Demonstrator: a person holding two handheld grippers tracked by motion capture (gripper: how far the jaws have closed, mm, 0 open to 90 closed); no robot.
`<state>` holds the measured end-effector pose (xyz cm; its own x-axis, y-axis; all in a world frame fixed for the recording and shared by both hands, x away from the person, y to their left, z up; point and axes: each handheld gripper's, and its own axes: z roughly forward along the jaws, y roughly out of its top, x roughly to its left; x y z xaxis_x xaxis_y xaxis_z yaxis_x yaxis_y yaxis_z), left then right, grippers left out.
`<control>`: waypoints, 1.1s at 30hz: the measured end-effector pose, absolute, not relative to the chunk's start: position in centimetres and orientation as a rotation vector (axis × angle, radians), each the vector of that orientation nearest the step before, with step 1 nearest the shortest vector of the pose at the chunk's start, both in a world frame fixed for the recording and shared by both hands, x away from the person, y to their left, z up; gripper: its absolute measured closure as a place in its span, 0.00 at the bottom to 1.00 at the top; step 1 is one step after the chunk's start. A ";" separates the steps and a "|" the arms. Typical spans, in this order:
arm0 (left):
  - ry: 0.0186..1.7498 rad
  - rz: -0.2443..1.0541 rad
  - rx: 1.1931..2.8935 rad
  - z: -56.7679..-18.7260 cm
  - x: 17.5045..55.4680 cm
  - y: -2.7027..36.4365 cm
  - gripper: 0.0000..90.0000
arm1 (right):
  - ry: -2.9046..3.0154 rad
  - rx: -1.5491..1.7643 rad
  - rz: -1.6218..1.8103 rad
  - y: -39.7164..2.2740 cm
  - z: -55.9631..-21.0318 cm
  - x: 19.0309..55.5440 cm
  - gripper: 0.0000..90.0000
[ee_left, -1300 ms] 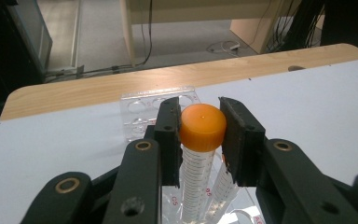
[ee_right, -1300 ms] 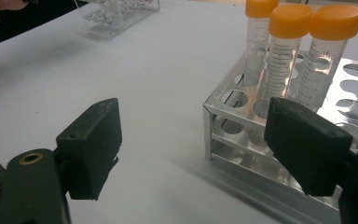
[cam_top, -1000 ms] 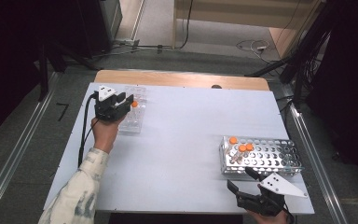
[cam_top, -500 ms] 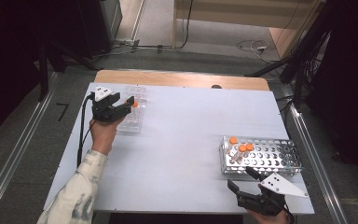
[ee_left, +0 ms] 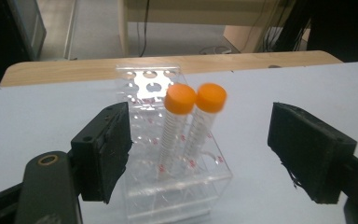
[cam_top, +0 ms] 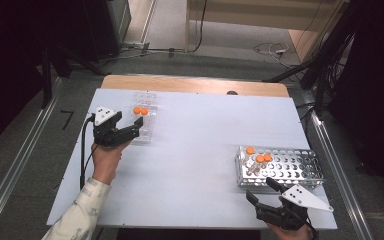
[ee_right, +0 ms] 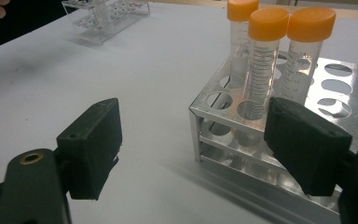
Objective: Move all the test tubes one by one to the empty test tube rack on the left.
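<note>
While the white table (cam_top: 190,165) carries two racks, they sit well apart: a metal rack (cam_top: 290,172) near the right edge and a clear plastic rack (cam_top: 145,117) at the far left. The metal rack holds three orange-capped tubes (cam_top: 259,156), all standing upright in holes at its left end; in the right gripper view the same three rise just beyond the jaws. The clear plastic rack holds two orange-capped tubes (ee_left: 186,126), upright and side by side, their caps almost touching. There are two grippers, one in each hand. The left gripper (cam_top: 130,131) sits just on the near side of the clear rack, its jaws having just been opening; they now stand wide, with the two tubes and the rack's near end seen between them but nothing pressed by the pads (ee_left: 109,149). The right gripper (cam_top: 265,192) rests at the near right edge of the table, just short of the metal rack, its jaws also spread wide and gripping nothing, the rack's near left corner lying in front of them.
</note>
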<state>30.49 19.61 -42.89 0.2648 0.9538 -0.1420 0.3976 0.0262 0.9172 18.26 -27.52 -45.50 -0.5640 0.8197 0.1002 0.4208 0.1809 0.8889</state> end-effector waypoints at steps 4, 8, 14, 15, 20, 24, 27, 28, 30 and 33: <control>1.267 0.700 1.567 -43.2 29.2 18.9 0.24 | 2.052 1.182 1.339 -27.7 -45.6 18.5 0.20; 1.235 0.695 1.598 -43.6 27.9 18.3 0.24 | 2.030 1.194 1.331 -28.1 -45.6 18.7 0.20; 1.217 0.678 1.631 -44.7 26.0 17.8 0.24 | 1.973 1.217 1.298 -28.7 -45.5 19.8 0.24; 1.215 0.675 1.633 -44.7 25.8 17.8 0.24 | 1.961 1.226 1.291 -28.8 -45.6 20.1 0.25; 1.220 0.689 1.627 -44.9 25.3 18.0 0.24 | 1.882 1.275 1.263 -29.4 -45.7 21.1 0.43; 1.232 0.682 1.621 -45.1 25.4 18.3 0.24 | 1.876 1.283 1.227 -29.5 -46.0 21.9 0.54; 1.231 0.681 1.622 -45.2 25.4 18.2 0.24 | 1.883 1.276 1.211 -29.5 -46.2 22.2 0.60; 1.229 0.680 1.624 -45.2 25.4 18.2 0.24 | 1.885 1.278 1.212 -29.5 -46.3 22.3 0.62; 1.227 0.675 1.627 -45.2 25.3 18.1 0.24 | 1.889 1.271 1.215 -29.4 -46.3 22.5 0.64; 1.223 0.646 1.620 -45.2 25.3 18.0 0.24 | 1.891 1.267 1.213 -29.2 -46.2 22.8 0.67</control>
